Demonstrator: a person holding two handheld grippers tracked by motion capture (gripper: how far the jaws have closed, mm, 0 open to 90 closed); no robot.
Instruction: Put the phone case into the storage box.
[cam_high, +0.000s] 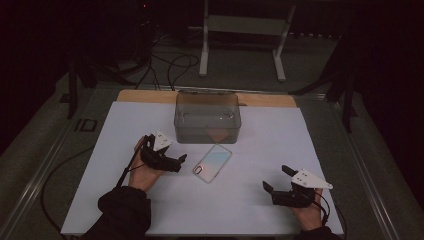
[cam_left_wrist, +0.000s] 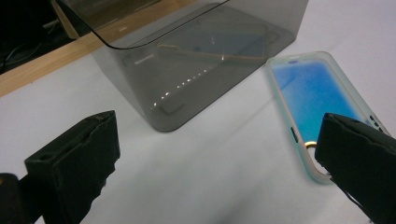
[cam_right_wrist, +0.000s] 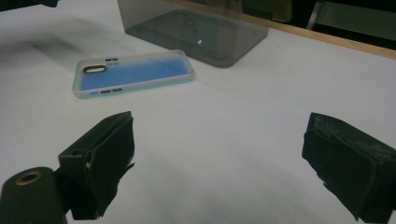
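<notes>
Trouble would most likely come from the phone case (cam_high: 212, 163) itself: it lies flat on the white table sheet (cam_high: 260, 200), just in front of the smoky translucent box (cam_high: 207, 117), so a jaw pressing on its thin rim could, I judge, skid it away or against the box wall. The left gripper (cam_high: 172, 162) is spread wide, one jaw right at the case's camera end, clasping nothing. The right gripper (cam_high: 277, 180), well apart, is equally wide and empty.

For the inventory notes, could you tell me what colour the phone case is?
The phone case is blue with a pale translucent rim, clearest in the right gripper view.
</notes>
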